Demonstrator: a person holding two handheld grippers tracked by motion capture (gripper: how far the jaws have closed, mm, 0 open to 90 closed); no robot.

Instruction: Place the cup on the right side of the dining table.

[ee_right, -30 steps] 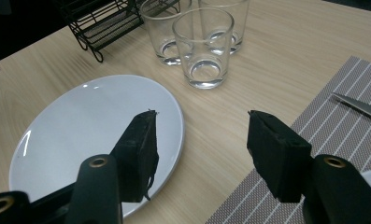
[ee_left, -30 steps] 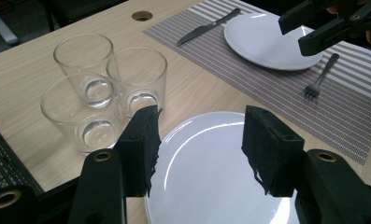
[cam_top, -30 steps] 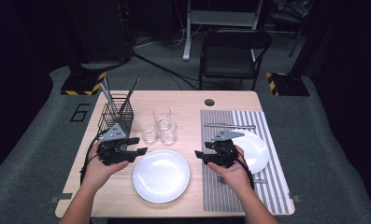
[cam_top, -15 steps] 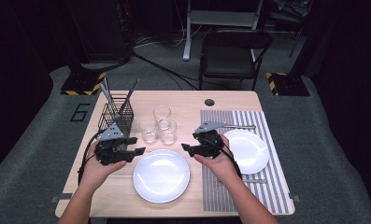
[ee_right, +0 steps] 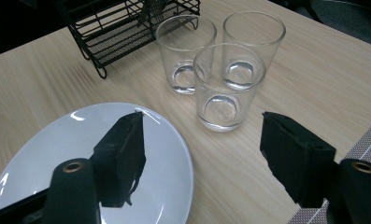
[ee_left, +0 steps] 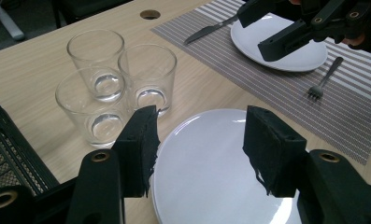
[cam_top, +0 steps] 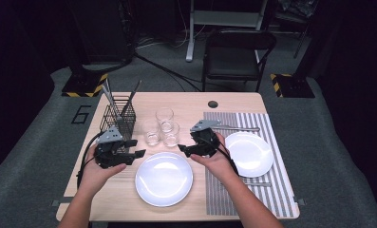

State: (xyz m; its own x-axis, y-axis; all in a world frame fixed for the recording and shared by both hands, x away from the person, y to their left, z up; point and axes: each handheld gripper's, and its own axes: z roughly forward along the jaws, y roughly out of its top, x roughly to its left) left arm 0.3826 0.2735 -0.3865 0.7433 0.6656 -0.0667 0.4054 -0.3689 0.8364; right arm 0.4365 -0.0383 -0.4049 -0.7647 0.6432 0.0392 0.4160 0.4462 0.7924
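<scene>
Three clear empty glasses [cam_top: 163, 127] stand clustered mid-table, upright. My right gripper [cam_top: 185, 148] points left just short of the nearest glass [ee_right: 224, 88], over the edge of the white plate [ee_right: 80, 154]. Its jaws have just been opening, and nothing is between them. In the right gripper view, the right gripper [ee_right: 202, 128] frames that glass from a short distance. My left gripper [cam_top: 131, 154] hovers open at the plate's left rim [cam_top: 164, 178]. In the left gripper view, the left gripper [ee_left: 199, 140] has empty jaws over the plate [ee_left: 211, 186].
A black wire cutlery basket [cam_top: 117, 116] with utensils stands at the back left. At the right, a striped placemat [cam_top: 233, 194] carries a second white plate [cam_top: 250, 153], a knife [cam_top: 238, 127] and a fork [cam_top: 257, 184]. A chair [cam_top: 236, 57] stands behind the table.
My right gripper has moved left, from beside the placemat's plate to just short of the glasses, and its jaws stand wider. The left gripper has not moved.
</scene>
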